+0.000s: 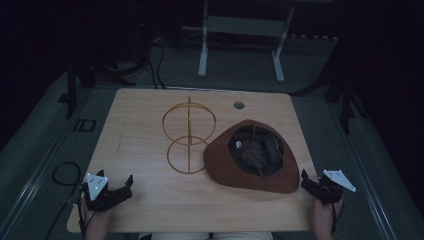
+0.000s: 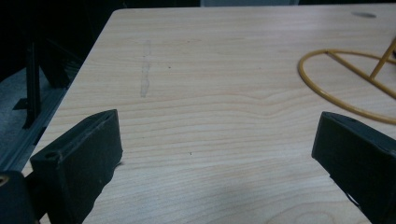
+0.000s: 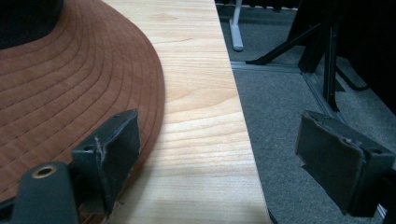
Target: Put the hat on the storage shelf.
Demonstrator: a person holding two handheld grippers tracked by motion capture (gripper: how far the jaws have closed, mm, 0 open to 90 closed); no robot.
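We find the left gripper [image 1: 120, 189] at the near left corner of the table [image 1: 145, 120], its jaws spread wide with nothing between them; in the left gripper view only bare wood lies in the gap [image 2: 215, 154], and the nearest rim of the wire stand [image 2: 345, 93] sits ahead and to the right, well apart from the jaws. We find the right gripper [image 1: 309, 183] at the near right edge of the table, its jaws likewise spread wide and holding nothing; in the right gripper view [image 3: 217, 154] one jaw stands over the brim of the brown hat [image 3: 70, 93], though we cannot tell whether it touches, and the other hangs beyond the table edge above the grey floor [image 3: 280, 107].

The brown hat [image 1: 220, 160] lies upside down on the right half of the table, its dark lining facing up; its brim comes just beside the right gripper. The wire stand [image 1: 189, 135], a gold frame of two rings on an upright rod, stands near the centre, just left of the hat. A small round grommet [image 1: 239, 105] sits near the far edge; a white frame [image 1: 240, 45] stands on the floor beyond the table.
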